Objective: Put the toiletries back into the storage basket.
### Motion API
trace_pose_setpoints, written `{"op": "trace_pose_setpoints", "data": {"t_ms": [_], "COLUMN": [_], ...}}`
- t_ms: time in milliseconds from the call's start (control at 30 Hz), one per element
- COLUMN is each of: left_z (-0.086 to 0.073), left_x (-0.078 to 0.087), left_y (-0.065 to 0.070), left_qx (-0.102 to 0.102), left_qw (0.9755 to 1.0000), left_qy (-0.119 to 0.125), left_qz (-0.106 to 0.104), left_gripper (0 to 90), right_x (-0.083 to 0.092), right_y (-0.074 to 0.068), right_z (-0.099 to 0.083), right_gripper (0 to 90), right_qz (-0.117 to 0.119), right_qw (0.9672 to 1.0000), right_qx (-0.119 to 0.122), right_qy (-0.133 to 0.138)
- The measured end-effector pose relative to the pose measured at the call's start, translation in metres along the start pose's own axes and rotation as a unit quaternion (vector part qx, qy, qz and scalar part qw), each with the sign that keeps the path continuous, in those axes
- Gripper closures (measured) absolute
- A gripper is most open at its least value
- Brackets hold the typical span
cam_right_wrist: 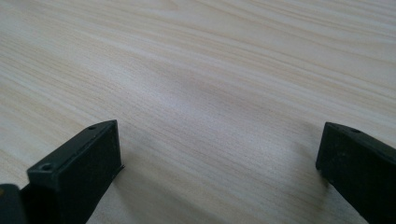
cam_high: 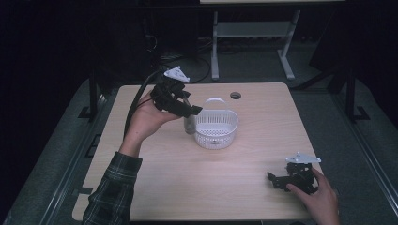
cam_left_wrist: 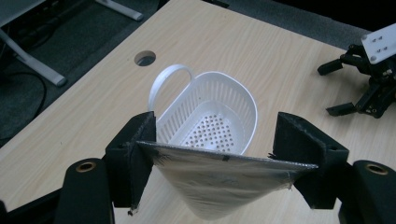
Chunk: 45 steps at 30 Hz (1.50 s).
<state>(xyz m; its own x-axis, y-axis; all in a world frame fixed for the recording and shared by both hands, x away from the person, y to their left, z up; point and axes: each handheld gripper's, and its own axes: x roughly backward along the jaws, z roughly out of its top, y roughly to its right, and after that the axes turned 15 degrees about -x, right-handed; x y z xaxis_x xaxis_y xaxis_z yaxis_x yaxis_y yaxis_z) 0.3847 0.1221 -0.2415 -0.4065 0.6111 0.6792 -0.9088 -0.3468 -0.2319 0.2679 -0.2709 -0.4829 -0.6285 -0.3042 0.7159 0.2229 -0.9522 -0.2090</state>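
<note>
From the high view, your left gripper [cam_high: 187, 110] is raised over the table [cam_high: 155, 187], just left of the white basket [cam_high: 216, 127], and a silvery pouch [cam_high: 189, 124] hangs from its tips beside the basket's near-left rim; whether pouch and rim touch you cannot tell from here. Your right gripper [cam_high: 281, 180] sits low at the table's near right corner, well apart from both, with your hand on its body.

In the left gripper view, the pouch [cam_left_wrist: 219, 182] spans the whole gap between your two fingers [cam_left_wrist: 137, 154]: its flat top edge runs from one pad to the other and both pads press on its ends, so the jaws stand wide yet clamped on it. The bag tapers downward below them (its bottom runs out of the picture). The basket [cam_left_wrist: 210, 116] lies just beyond, handle [cam_left_wrist: 166, 81] tilted back, and the other gripper [cam_left_wrist: 369, 79] shows far off.

In the right gripper view, your fingers [cam_right_wrist: 79, 168] are spread wide with nothing but bare wood [cam_right_wrist: 210, 93] between them.
</note>
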Motion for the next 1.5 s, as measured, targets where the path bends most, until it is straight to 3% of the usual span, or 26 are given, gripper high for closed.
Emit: {"op": "trace_pose_setpoints", "data": {"t_ms": [800, 1500], "left_z": [0.011, -0.008], "left_x": [-0.043, -0.074], "left_y": [-0.008, -0.009], "left_qx": [0.000, 0.013], "left_qw": [0.9998, 0.9997], "left_qy": [0.004, -0.005], "left_qz": [0.018, 0.019], "left_gripper": [29.7, 29.7], "right_x": [0.000, 0.000], "right_y": [0.000, 0.000], "right_z": [0.000, 0.000], "right_gripper": [0.0, 0.0], "right_qz": [0.001, 0.002], "right_qw": [1.0000, 1.0000], "right_qx": [0.000, -0.001], "right_qy": [0.000, 0.000]}}
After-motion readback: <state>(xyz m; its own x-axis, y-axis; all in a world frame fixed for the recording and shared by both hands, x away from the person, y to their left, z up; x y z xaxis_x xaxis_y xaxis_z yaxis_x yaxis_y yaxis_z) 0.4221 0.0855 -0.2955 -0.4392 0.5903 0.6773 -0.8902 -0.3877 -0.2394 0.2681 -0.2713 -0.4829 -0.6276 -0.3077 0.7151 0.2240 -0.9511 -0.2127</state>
